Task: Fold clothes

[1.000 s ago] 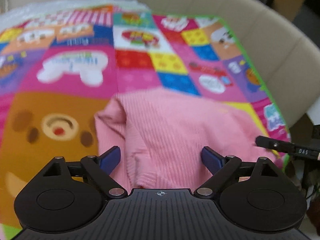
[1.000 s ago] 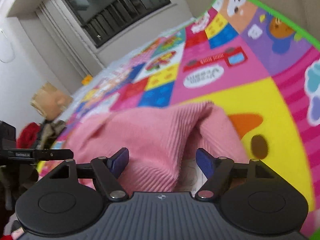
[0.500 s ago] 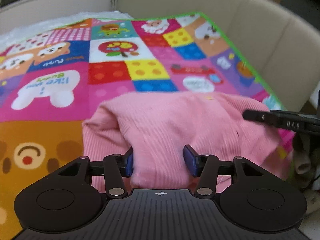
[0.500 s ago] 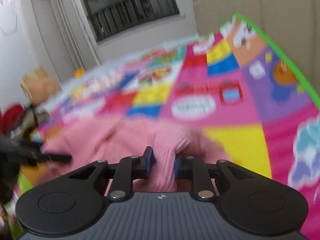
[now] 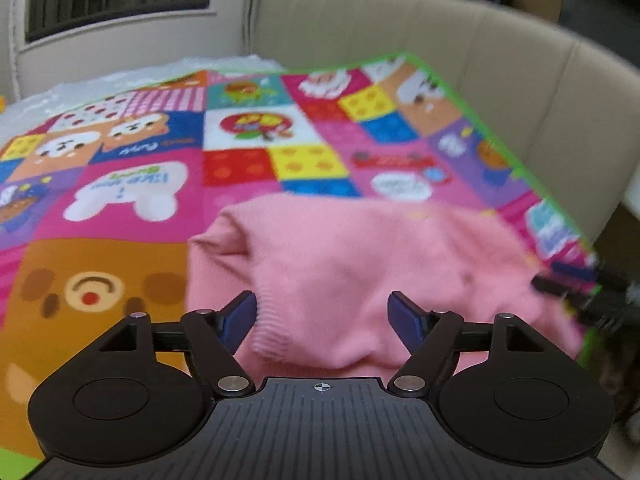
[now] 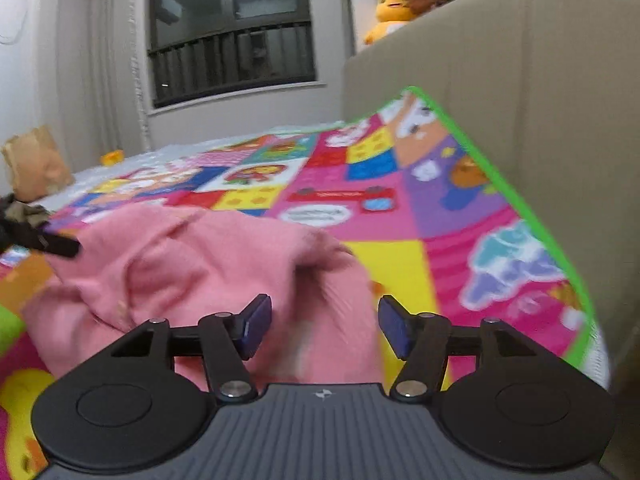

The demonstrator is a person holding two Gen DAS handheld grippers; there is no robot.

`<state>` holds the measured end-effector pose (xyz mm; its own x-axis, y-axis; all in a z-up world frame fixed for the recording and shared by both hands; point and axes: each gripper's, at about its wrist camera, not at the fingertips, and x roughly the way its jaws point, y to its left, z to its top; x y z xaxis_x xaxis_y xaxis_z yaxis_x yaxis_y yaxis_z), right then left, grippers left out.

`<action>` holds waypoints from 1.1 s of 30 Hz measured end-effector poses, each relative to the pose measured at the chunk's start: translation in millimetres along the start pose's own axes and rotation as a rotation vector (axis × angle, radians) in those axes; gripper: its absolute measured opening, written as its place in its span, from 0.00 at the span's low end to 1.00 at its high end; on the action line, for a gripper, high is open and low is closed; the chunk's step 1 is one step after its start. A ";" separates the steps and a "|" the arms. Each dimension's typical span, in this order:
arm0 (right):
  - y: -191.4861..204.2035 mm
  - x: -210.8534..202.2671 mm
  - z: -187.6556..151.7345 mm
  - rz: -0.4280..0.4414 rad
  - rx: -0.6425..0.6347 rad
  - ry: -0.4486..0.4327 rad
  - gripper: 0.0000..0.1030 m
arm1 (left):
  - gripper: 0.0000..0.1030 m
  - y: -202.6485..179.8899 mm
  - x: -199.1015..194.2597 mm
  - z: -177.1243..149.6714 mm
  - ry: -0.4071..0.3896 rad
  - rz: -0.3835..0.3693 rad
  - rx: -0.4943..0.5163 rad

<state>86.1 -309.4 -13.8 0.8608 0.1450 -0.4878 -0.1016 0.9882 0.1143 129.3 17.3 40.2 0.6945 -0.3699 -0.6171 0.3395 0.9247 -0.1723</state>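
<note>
A pink ribbed sweater lies folded in a soft heap on the colourful patchwork mat. My left gripper is open, its blue pads either side of the sweater's near ribbed hem, not pinching it. In the right wrist view the sweater lies on the mat ahead and to the left. My right gripper is open over the sweater's near right edge. Each gripper's dark tip shows at the edge of the other's view.
A beige padded headboard curves along the mat's right and far side. A window and plush toys are behind. A brown paper bag and dark clothes sit at the far left.
Both grippers closed on the sweater's edge half a second ago and have now opened again, letting it go. Both have drawn back and up a little.
</note>
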 end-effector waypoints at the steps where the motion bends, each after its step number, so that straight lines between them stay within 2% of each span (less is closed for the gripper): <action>1: -5.5 1.6 -4.3 -0.013 0.025 0.021 0.58 | 0.77 -5.3 0.0 -1.4 -0.008 -0.008 0.005; 4: -19.5 6.1 -18.3 -0.022 0.108 0.054 0.58 | 0.78 -27.0 -0.5 -6.3 -0.027 0.000 0.087; 7: -16.0 5.5 -21.6 -0.033 0.101 0.039 0.60 | 0.81 -51.2 -7.6 -8.7 -0.070 -0.021 0.209; 9: -14.8 9.1 -21.1 -0.009 0.118 0.046 0.74 | 0.90 -66.8 -13.3 -8.6 -0.101 -0.047 0.282; 10: -12.8 12.0 -19.7 0.020 0.122 0.058 0.90 | 0.92 -74.6 -16.2 -8.6 -0.116 -0.060 0.318; 11: -10.8 15.0 -18.4 0.049 0.125 0.070 1.00 | 0.93 -79.4 -16.9 -9.0 -0.121 -0.062 0.340; 17: 7.4 22.7 -21.4 -0.018 0.096 0.089 1.00 | 0.93 -77.1 1.3 -12.8 -0.041 -0.026 0.296; 21: 10.5 21.5 -25.5 -0.026 0.056 0.090 1.00 | 0.93 -68.1 4.7 -14.6 -0.018 -0.031 0.259; 28: 15.1 2.1 -31.4 -0.021 0.022 0.004 0.99 | 0.93 -61.4 4.6 -17.7 -0.005 -0.012 0.251; 33: 12.4 -13.7 -18.1 -0.008 0.045 -0.059 0.87 | 0.93 -55.1 4.8 -20.5 0.007 -0.001 0.239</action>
<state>64.0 -298.2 -21.4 0.8895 0.1324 -0.4373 -0.0733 0.9860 0.1496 100.9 -33.7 31.0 0.6900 -0.3697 -0.6223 0.4813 0.8765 0.0129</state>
